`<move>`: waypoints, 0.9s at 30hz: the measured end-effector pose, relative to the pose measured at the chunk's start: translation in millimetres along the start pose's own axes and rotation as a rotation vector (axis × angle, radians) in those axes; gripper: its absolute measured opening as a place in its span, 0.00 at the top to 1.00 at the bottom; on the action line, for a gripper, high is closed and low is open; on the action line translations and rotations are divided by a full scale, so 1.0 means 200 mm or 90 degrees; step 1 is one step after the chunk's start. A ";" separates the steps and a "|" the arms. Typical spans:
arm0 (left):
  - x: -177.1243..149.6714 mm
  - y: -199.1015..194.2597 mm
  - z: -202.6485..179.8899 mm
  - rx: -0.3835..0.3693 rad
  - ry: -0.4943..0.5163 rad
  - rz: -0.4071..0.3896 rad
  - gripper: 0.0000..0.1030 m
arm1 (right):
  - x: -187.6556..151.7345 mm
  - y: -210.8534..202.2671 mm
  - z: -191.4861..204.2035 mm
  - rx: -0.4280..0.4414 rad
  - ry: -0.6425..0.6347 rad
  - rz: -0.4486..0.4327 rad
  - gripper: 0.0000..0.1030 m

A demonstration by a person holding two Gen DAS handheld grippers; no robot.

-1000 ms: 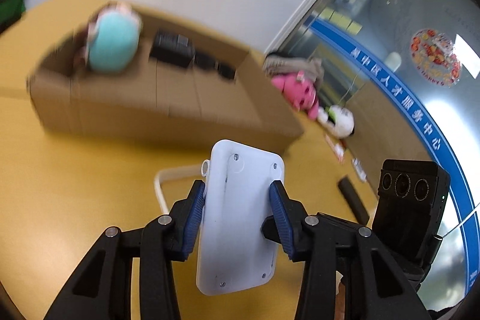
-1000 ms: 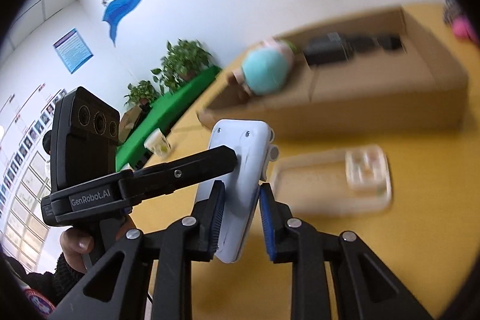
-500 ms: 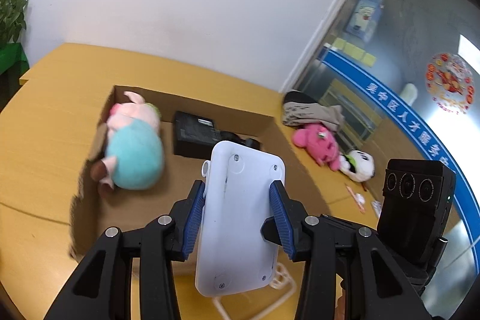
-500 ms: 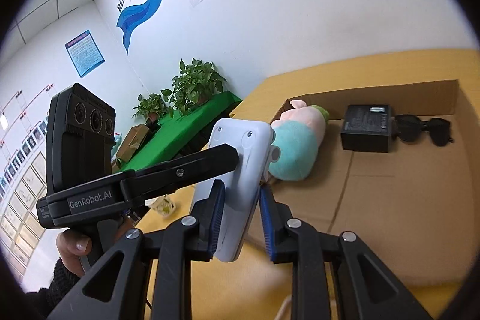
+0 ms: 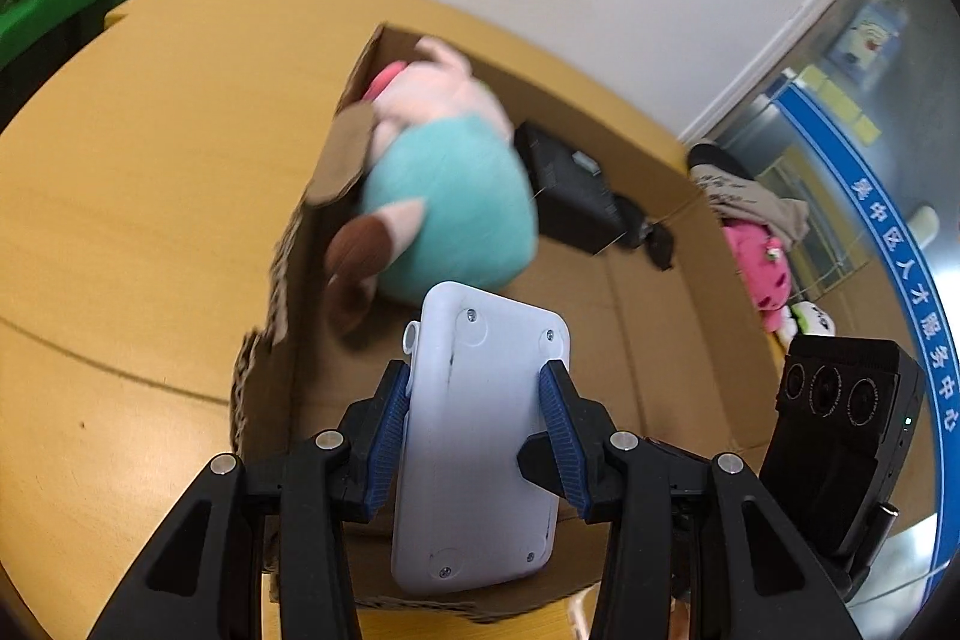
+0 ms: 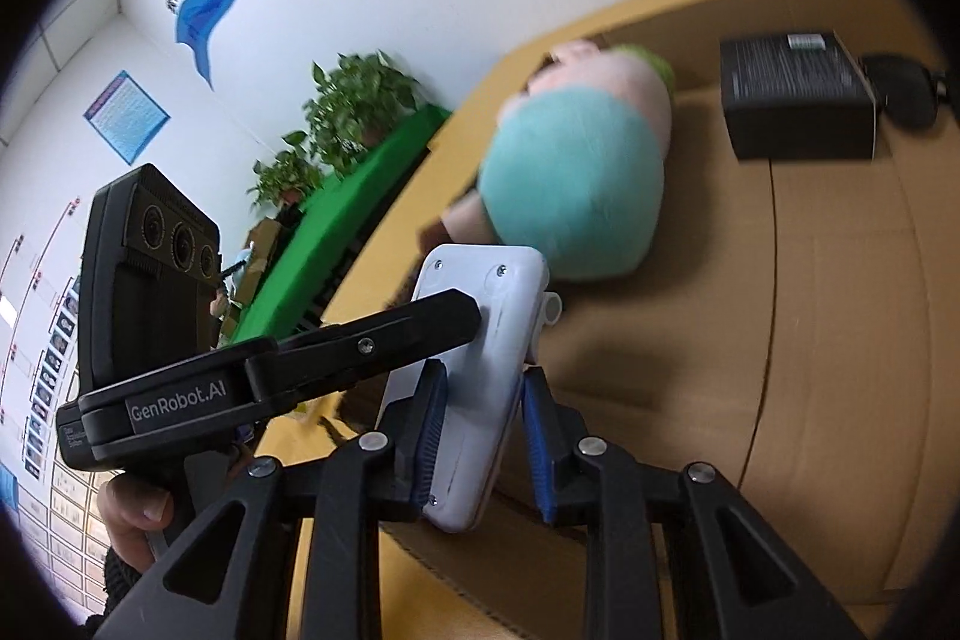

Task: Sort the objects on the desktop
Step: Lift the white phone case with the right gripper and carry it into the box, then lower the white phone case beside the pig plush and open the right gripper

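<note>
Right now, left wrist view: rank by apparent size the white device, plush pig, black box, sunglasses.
1. plush pig and white device: alike, and the device is nearest the camera, so unsure
2. black box
3. sunglasses

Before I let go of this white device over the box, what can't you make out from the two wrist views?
- White device: only its screwed back shows in either view; the front is turned away.
- Box floor under the device: hidden by it and the left gripper.
- Plush toy: motion-blurred, face unreadable.
- Black item behind the black box: cut off by the right view's edge.
</note>
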State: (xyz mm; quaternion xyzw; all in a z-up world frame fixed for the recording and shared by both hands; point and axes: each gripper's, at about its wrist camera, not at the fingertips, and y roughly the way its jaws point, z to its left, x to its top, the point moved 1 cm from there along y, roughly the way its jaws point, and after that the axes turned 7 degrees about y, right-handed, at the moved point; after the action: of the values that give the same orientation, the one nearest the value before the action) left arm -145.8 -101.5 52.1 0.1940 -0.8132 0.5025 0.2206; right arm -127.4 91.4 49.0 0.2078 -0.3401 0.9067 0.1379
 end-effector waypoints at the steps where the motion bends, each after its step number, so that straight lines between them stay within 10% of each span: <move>1: -0.01 0.01 0.00 0.007 0.002 0.005 0.55 | 0.00 0.01 -0.01 -0.004 0.003 0.005 0.76; 14: -0.03 0.08 -0.10 0.058 0.022 0.044 0.48 | -0.02 -0.03 -0.08 -0.087 0.014 0.018 0.72; 20: -0.14 -0.29 -0.36 0.191 0.145 -0.179 0.01 | -0.08 -0.35 -0.04 -0.169 -0.036 -0.097 0.30; 27: -0.48 -0.47 -0.72 0.296 0.282 -0.388 0.00 | -0.32 -0.77 -0.03 -0.297 -0.081 -0.239 0.24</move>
State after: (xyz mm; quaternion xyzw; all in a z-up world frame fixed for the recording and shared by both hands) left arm 8.4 -1.4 125.0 0.3570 -0.5172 0.6135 0.4783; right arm -12.5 200.8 100.9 0.2862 -0.5028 0.7479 0.3255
